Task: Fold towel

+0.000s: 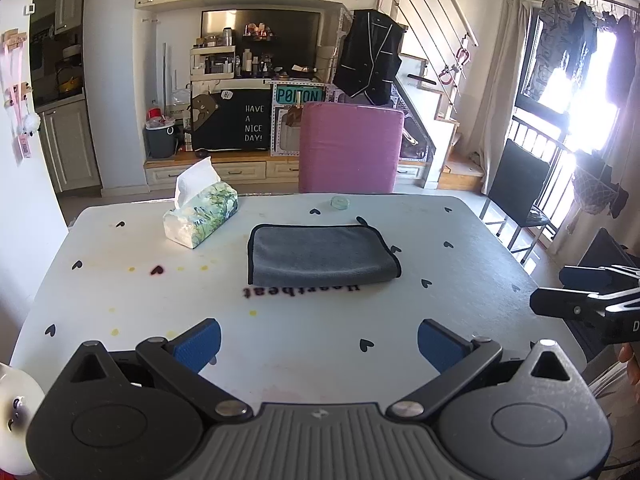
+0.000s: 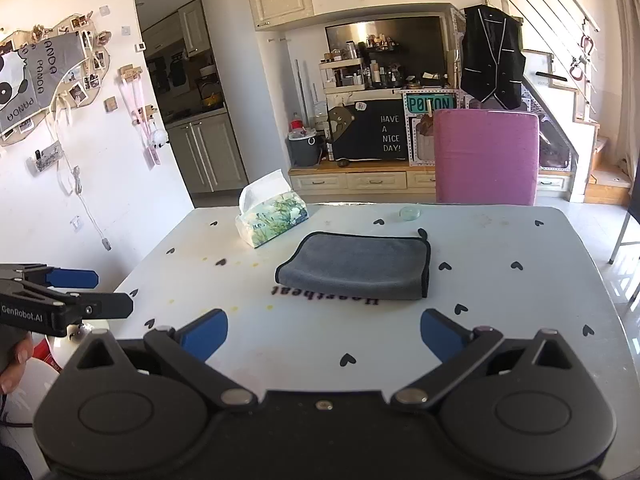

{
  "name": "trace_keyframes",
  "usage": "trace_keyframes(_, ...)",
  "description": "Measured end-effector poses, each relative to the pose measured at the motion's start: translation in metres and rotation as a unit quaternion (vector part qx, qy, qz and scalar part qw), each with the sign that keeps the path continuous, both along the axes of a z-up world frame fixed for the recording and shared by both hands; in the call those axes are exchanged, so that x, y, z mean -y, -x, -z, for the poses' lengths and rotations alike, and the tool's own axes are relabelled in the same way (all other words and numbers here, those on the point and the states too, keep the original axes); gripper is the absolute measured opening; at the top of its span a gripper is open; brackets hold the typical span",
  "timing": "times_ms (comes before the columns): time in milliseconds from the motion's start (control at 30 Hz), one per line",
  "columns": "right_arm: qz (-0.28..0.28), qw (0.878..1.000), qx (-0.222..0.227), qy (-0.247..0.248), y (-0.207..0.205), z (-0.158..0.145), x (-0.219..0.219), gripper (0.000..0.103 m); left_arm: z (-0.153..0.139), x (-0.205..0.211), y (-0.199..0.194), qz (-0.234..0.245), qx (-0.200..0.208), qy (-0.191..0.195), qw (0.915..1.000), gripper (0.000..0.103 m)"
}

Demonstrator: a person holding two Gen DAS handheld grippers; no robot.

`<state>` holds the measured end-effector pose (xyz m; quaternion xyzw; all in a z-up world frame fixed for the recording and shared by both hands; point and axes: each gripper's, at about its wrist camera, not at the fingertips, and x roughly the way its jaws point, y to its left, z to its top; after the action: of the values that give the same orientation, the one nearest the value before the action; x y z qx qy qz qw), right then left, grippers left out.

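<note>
Left gripper [image 1: 318, 342]: jaws spread wide, nothing held, hovering over near table edge.
Right gripper [image 2: 324, 334]: same, wide apart, empty.
Towel [image 1: 320, 256]: grey, black-bound, already doubled over; lies flat mid-table [image 1: 460, 320], straight ahead of both grippers, well apart from fingers.
Long axis: crosswise, left to right.
Nearer gripper: neither clearly.
Tissue pack [image 1: 202, 216]: left of towel, beyond it.

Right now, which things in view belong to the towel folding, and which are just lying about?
Part of the job:
- grey towel, lying folded on the table
- left gripper, open
- right gripper, open

Just lying about:
- tissue pack
- small round glass dish
- pink chair
</note>
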<state>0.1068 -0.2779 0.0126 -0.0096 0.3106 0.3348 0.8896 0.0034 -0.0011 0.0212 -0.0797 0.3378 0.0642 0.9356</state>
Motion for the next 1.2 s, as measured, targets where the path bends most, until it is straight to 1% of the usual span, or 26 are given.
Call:
trace_keyframes(167,0.002,1.000,-0.003,-0.005,-0.0001,0.0006,0.0019,0.103,0.0003,0.0008,0.0009,0.004,-0.003,-0.002,1.0000,0.103)
trace_keyframes(1200,-0.009,1.000,-0.005,-0.002,-0.0006,0.0033,-0.0011,0.103,0.0006,-0.0027,0.0021,-0.003,-0.006,0.006,1.0000,0.103)
